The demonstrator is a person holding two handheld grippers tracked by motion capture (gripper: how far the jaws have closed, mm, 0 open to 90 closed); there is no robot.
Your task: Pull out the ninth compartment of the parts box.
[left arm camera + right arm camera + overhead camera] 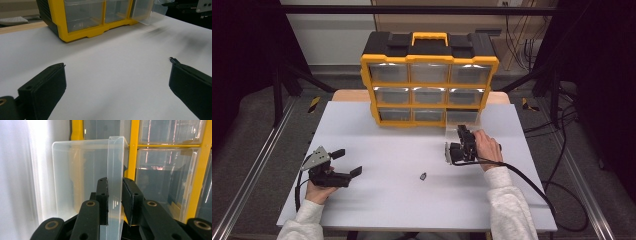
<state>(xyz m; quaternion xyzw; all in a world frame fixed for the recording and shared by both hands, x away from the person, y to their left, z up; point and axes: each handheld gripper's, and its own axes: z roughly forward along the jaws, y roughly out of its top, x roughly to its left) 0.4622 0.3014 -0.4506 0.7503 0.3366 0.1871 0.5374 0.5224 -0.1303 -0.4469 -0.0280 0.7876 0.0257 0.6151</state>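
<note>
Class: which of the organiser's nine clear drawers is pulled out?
The bottom-right drawer: it juts onto the table, the right gripper clamping its front wall; the others sit flush.

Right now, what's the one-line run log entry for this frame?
right gripper: shut on clear drawer front wall, bottom-right slot | left gripper: open, holding nothing | small dark part: loose on table

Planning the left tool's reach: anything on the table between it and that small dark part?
Nothing visible. The left tool stands open, and only bare white table lies between it and the small dark part. The right tool, shut on the clear drawer, sits off to the side.
</note>
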